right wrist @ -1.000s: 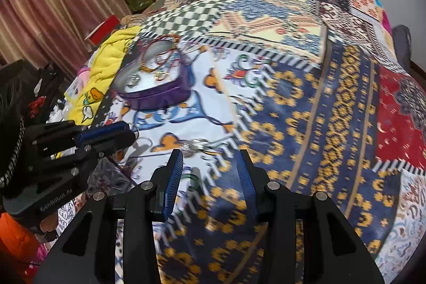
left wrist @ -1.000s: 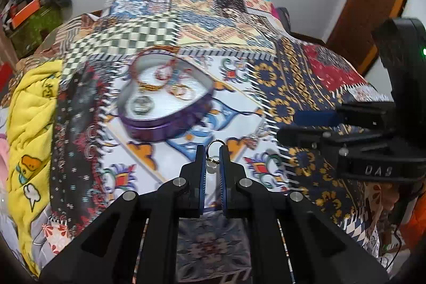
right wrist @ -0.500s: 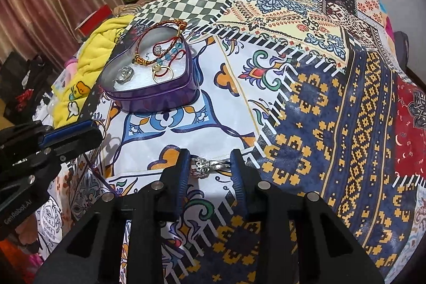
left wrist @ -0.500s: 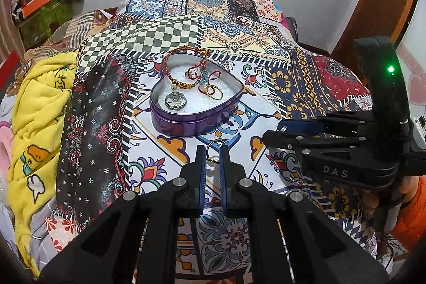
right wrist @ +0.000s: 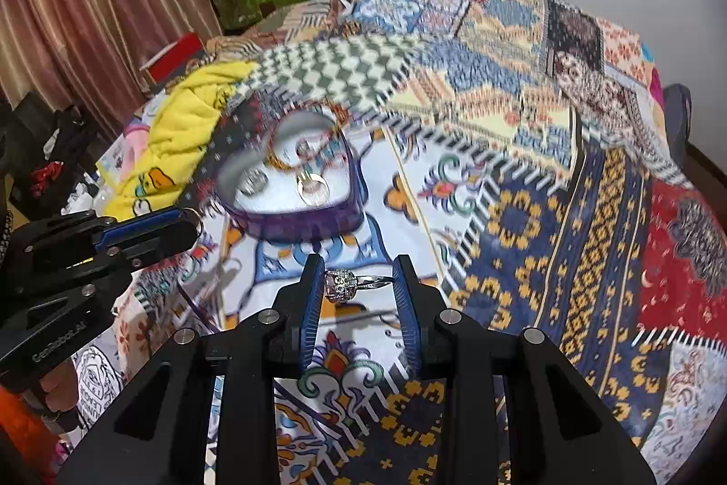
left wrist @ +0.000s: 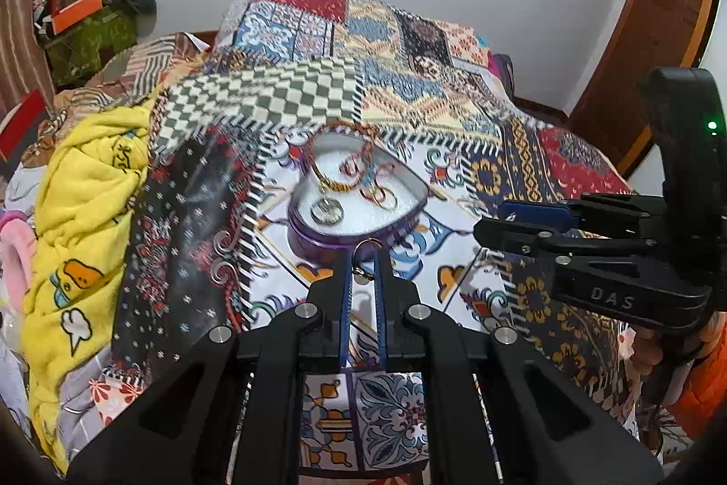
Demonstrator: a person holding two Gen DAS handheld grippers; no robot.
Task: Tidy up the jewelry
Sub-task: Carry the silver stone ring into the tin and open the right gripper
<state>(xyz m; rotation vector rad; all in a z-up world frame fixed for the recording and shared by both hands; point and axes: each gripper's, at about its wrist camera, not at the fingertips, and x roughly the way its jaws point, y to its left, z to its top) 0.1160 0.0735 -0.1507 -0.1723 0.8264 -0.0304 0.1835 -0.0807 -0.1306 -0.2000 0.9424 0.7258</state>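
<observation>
Currently the left gripper [left wrist: 363, 264] is clamped on a small gold hoop earring [left wrist: 366, 253], held above the patchwork bedspread [left wrist: 459, 185] just in front of the purple heart-shaped tin [left wrist: 318, 244]. Its partner, the right gripper [right wrist: 359, 280], pinches a silver stone-set ring [right wrist: 350, 282] crosswise between its blue pads [right wrist: 313, 294], near the same tin, which holds bracelets and rings.

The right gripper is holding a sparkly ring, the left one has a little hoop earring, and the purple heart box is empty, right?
Not quite: the purple heart box is not empty. The left wrist view shows a bead bracelet, rings and other pieces inside. The right gripper does hold the sparkly ring, and the left gripper the hoop earring.
</observation>
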